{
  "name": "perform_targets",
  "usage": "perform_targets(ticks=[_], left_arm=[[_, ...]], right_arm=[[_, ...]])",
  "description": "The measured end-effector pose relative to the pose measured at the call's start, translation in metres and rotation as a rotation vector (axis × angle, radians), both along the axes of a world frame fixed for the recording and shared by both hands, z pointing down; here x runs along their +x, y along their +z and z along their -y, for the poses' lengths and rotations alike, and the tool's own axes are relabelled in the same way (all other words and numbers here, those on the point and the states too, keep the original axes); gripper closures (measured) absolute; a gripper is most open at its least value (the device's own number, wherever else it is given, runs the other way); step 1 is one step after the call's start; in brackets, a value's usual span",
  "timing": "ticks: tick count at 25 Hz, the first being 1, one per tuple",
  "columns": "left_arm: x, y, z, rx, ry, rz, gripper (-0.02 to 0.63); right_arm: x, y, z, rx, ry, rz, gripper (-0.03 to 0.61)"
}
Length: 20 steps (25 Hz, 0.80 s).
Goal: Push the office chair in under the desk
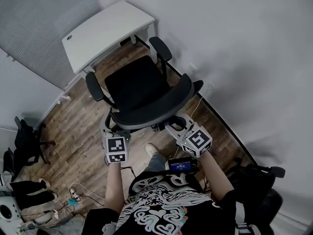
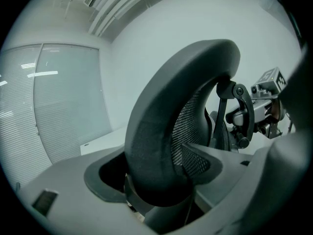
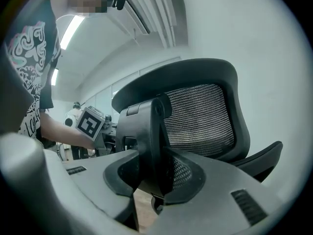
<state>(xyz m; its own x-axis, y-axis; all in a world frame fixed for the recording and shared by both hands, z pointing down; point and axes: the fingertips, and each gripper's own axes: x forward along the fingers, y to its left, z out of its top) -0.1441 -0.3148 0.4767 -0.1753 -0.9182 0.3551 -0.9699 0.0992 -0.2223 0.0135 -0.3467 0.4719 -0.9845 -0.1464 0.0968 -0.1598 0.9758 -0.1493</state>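
Nearest me, my left gripper is clamped on the padded rim of the backrest. The rim fills the gap between its jaws in the left gripper view. My right gripper is clenched on the black rear bracket behind the mesh, with the jaws hard against it on both sides. My guess at the reason is that two grips spread across the back let me steer the office chair straight on its casters rather than letting it swivel. Each gripper view also catches the other gripper's marker cube.

The office chair stands on the wood floor, just short of the desk. Its seat faces the desk and its front edge is near the desk's near side, not under it yet. The armrests sit outside the seat, so I judge they could snag the desktop edge. Push step looks ready to start.

Writing:
- The cubes carry only black-and-white square markers, no text.
- The shirt print is too warped to read.
- A small device with a blue screen sits at the waist, and it is too small to read.
- I can see no brand on the office chair or the desk.

Far left there are a tangle of cables and another dark chair, well apart from the push path.
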Motion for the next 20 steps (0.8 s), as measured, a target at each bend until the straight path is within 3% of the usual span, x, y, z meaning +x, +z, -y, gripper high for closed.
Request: perform_targets(ticks=[20], left_arm=[[-0.008,-0.001,0.025,0.005,-0.039,0.011,0.264]], right_arm=[[-0.009,0.0,0.032,-0.006,-0.017,-0.001,0.49]])
